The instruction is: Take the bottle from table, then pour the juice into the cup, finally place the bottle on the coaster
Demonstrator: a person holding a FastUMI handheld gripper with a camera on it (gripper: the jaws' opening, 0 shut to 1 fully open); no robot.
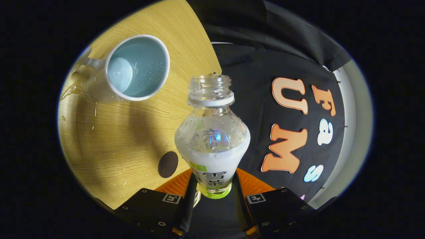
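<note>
My gripper [214,186] is shut on a clear plastic bottle [212,139], both fingers pressing its labelled lower body. The bottle has no cap on its neck and holds whitish juice up to its shoulder. It is lifted off the wooden table [126,146] and the view is tilted. Beyond the fingers and off to the bottle's side stands a white cup [132,69] with a pale blue inside, a handle and droplets on its wall. A small dark round coaster [168,164] lies on the table close beside the bottle's lower part.
Drops of liquid and a wet streak [71,89] lie on the table near the cup's handle. The table's far edge runs behind the bottle's neck, with the black booth cloth [265,66] hanging beyond it.
</note>
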